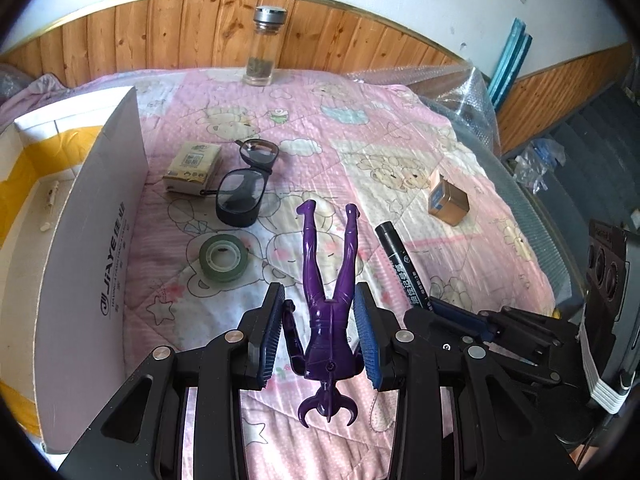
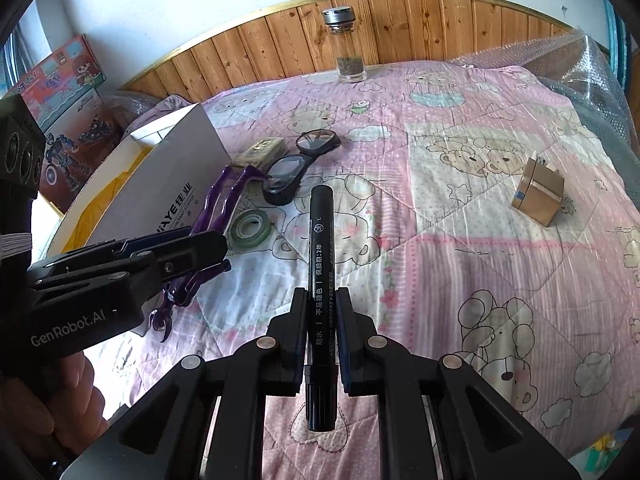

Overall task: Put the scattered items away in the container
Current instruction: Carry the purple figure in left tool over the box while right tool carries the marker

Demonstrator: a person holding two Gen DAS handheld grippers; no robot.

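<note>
At your far left stands the white cardboard box [image 1: 92, 216], printed "JiAYE", its yellow-taped interior holding only a small pale scrap. Beside it on the pink cartoon quilt [image 1: 360, 120] lie a tissue pack [image 1: 193, 167], glasses [image 1: 246, 176] and green tape roll [image 1: 224, 258]. Your left gripper [image 1: 320, 336] has its jaws closed on a purple figure [image 1: 330, 308]; your right gripper [image 2: 322, 332] has its jaws clamped on a black marker [image 2: 320, 280] reading "2年". A brown box [image 2: 538, 196] lies far right.
</note>
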